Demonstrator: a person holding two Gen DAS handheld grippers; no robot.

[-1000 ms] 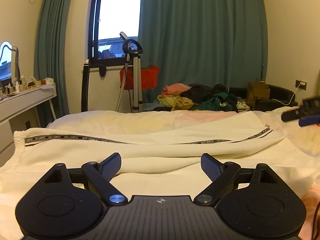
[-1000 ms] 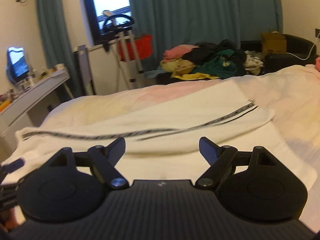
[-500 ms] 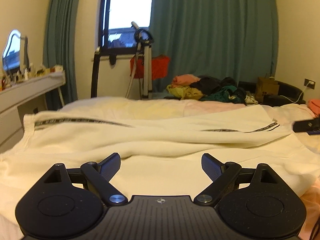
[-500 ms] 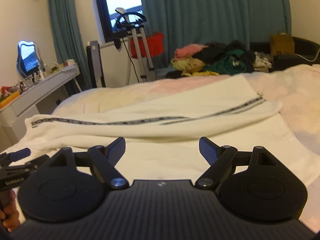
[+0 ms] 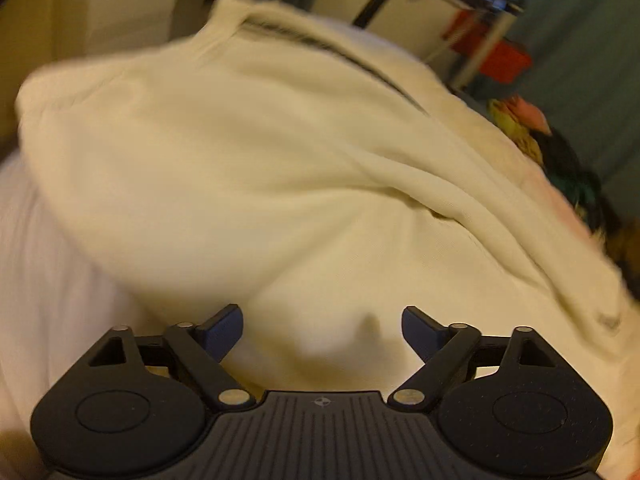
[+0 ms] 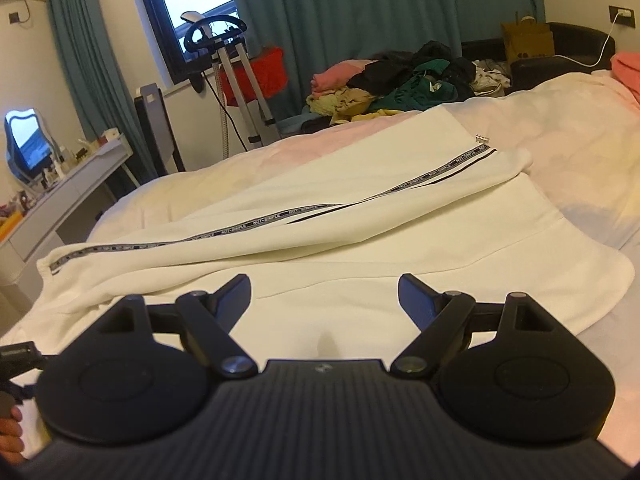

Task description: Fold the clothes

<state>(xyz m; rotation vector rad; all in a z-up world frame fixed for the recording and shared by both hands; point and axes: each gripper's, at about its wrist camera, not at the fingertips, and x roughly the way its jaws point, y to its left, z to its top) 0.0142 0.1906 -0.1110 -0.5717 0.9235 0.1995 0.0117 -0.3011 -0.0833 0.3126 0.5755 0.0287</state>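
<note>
The left wrist view is motion-blurred: the cream garment point(image 5: 280, 168) shows no readable trim, and the clothes pile point(image 5: 560, 152) is indistinct. In the right wrist view, a hand point(image 6: 10, 432) is cut off at the left edge. The trim lettering point(image 6: 264, 220) is too small to read.

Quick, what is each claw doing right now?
Left claw: open, holding nothing, over the white garment.
Right claw: open, holding nothing.

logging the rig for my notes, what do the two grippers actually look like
The left gripper and right gripper match: matte black ribbed bodies, two round discs, black linkage arms with silver pivot pins, dark blue fingertips, and a small round emblem at centre. No cables visible.
</note>
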